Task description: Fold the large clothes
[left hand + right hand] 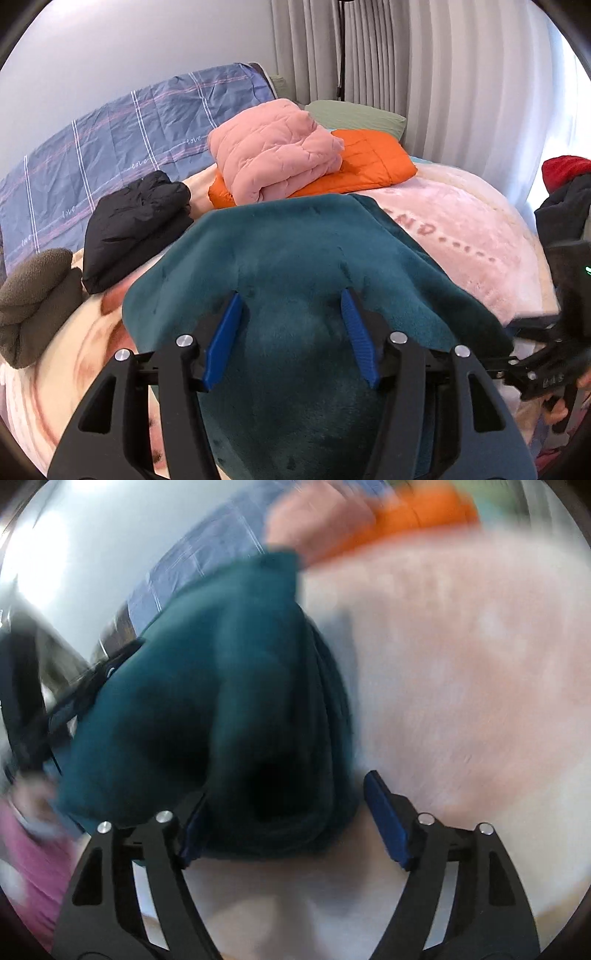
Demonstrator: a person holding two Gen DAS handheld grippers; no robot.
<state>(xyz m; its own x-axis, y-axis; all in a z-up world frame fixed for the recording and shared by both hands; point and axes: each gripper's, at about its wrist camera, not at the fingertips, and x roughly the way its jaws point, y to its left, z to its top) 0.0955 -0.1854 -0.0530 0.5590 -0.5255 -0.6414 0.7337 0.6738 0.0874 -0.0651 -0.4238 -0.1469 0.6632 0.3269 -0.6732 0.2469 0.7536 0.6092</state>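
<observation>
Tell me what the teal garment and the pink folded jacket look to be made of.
Teal garment: seemingly plush fleece, matte, with a short fuzzy nap and soft dimples. Pink folded jacket: probably quilted, padded synthetic shell, with stitched puffy panels and a faint sheen.

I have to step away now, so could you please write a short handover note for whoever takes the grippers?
Left gripper: jaws apart over the teal fleece garment, which bulges between the pads; no firm pinch visible.
Right gripper: open, its right pad clear of the teal bundle.
Teal garment lies part-folded on the pink blanket.
Done: pink quilted jacket atop orange jacket, black jacket and brown fleece folded.
Left: finish and stack the teal one.
</observation>
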